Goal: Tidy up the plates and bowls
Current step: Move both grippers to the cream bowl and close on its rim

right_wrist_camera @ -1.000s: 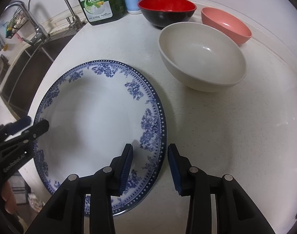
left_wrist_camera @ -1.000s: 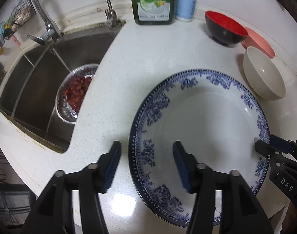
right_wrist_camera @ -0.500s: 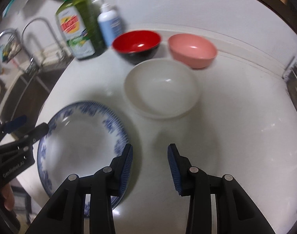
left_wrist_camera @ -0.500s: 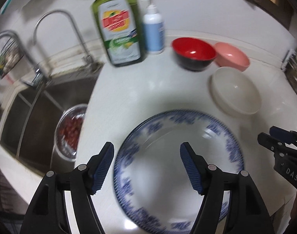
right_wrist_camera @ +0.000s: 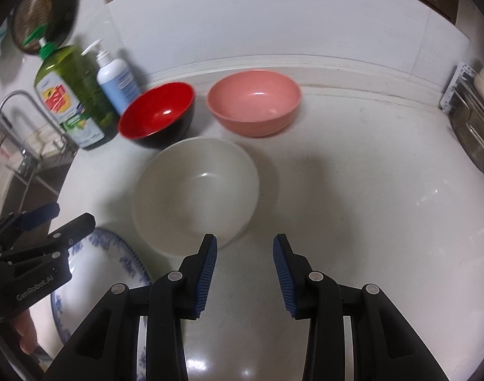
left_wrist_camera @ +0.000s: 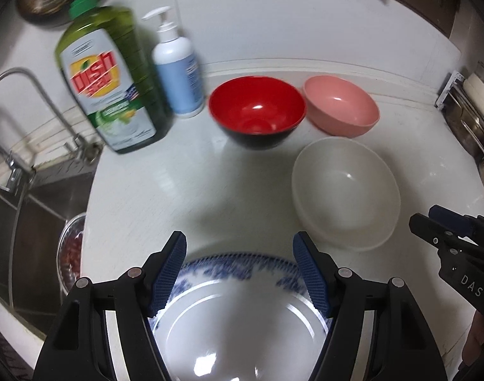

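Note:
A blue-and-white patterned plate [left_wrist_camera: 238,314] lies on the white counter near the front edge, right under my open left gripper [left_wrist_camera: 240,270], which holds nothing. Beyond it stand a cream bowl [left_wrist_camera: 345,190], a red-and-black bowl [left_wrist_camera: 257,111] and a pink bowl [left_wrist_camera: 340,109]. My right gripper [right_wrist_camera: 244,273] is open and empty above bare counter, just in front of the cream bowl [right_wrist_camera: 195,190]. In the right wrist view the plate [right_wrist_camera: 114,263] shows at the lower left, partly behind the left gripper [right_wrist_camera: 59,219].
A green dish soap bottle [left_wrist_camera: 106,82] and a white pump bottle [left_wrist_camera: 176,63] stand at the back left by the tap [left_wrist_camera: 29,104]. The sink [left_wrist_camera: 35,238] lies left, with a metal bowl of red food [left_wrist_camera: 71,254]. A metal rack [right_wrist_camera: 473,127] stands at the right.
Both grippers have drawn back and tilted up from the plate, which was left lying on the counter. The left jaws opened wider. The bowls and bottles now fill the views.

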Demonstrator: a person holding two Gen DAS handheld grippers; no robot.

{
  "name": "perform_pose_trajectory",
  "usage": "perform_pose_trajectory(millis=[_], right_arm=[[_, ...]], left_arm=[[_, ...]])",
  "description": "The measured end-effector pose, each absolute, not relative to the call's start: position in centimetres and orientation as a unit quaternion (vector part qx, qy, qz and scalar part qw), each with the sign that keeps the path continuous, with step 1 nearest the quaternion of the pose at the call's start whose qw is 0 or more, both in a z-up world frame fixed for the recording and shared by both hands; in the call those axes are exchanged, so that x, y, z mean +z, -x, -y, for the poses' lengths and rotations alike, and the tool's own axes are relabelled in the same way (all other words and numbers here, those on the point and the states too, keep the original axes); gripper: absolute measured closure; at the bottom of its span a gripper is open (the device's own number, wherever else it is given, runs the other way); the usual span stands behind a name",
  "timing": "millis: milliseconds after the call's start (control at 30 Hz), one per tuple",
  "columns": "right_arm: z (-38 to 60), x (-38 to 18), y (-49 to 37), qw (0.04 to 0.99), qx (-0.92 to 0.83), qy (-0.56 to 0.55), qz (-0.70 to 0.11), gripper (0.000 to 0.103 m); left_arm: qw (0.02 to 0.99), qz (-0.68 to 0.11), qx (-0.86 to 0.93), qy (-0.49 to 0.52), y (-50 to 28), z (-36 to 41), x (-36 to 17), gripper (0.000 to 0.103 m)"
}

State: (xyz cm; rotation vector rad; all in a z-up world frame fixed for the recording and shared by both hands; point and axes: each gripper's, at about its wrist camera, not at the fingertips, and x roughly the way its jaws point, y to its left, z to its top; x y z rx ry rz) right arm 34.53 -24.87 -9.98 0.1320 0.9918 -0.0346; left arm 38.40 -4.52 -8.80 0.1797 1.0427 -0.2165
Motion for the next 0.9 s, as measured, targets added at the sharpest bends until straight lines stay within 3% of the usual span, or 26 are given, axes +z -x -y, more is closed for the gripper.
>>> perform_pose_trajectory(millis=[367,467,700,867,900], right_arm=[[26.7,-11.8,-37.7,0.861,-0.01,-0.1,-0.498,0.065],[26.9,-12.3,-38.5,0.857,-0.012,-0.107,-0.504,0.066],[27.4,-13.3,-39.5,0.849,-0.004,-0.115,-0.516,0.081],[27.5,-13.6,-39.8,0.846,0.006,-0.129,-0.517,0.09],[27.4,-13.6,-39.9,0.846,0.005,-0.127,-0.518,0.091]], left_arm=[[0.842,-0.52,-0.113,-0.086,-42.3,7.2,-11.0,0.043],[0.834,-0.533,-0.116,-0.083,-42.8,7.7,-11.8,0.053],[0.823,-0.547,-0.129,-0.084,-43.7,8.8,-13.1,0.068],[0.81,-0.561,-0.152,-0.081,-43.9,9.7,-13.8,0.091],[0.81,-0.561,-0.152,-0.082,-43.9,9.8,-13.8,0.091]])
